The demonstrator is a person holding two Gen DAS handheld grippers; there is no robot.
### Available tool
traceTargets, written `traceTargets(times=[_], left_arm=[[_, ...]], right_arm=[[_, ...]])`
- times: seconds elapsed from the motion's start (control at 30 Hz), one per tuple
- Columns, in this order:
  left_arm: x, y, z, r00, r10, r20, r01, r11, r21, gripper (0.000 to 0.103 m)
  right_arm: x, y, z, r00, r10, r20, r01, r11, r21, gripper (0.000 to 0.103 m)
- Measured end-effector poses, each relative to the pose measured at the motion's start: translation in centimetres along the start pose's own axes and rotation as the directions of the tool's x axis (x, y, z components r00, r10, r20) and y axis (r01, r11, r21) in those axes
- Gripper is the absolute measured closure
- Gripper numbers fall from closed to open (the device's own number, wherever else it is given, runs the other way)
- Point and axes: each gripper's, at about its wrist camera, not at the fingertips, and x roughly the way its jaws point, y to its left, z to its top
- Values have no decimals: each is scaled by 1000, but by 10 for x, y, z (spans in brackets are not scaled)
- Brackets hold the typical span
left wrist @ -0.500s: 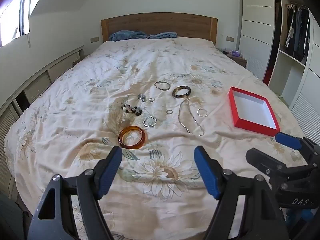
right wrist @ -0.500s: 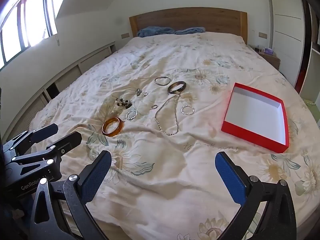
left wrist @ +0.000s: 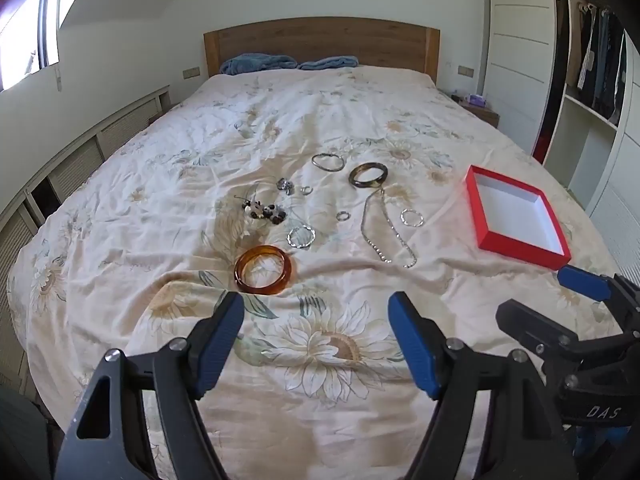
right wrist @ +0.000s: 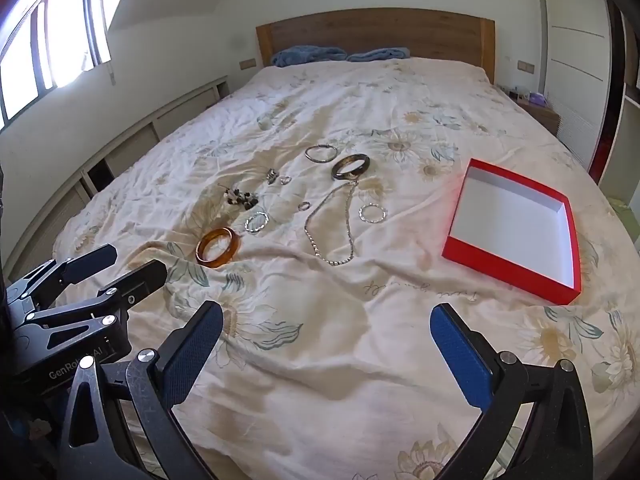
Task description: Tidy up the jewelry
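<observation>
Left wrist view: my left gripper [left wrist: 316, 338] jaws gape empty, like the right gripper [right wrist: 326, 346]. Just beyond them lies the amber bangle [left wrist: 263, 269]; farther right, the red box [left wrist: 516, 216]. I'd straddle its rim squarely.

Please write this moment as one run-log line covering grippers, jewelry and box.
left gripper: open, empty | right gripper: open, empty | jewelry: amber bangle, chain necklace on bedspread | red box: empty

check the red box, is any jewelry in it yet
No, the red box shows only its bare white inside, while pieces such as the amber bangle and the silver chain necklace lie on the bedspread.
</observation>
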Motion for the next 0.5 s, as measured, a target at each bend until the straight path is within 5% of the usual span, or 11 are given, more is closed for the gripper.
traceTargets(times=[0.5], left_arm=[[59, -11, -3, 984, 72, -165, -64, 996, 55, 30]], right_arm=[[39, -19, -3, 996, -37, -79, 41, 998, 43, 0]])
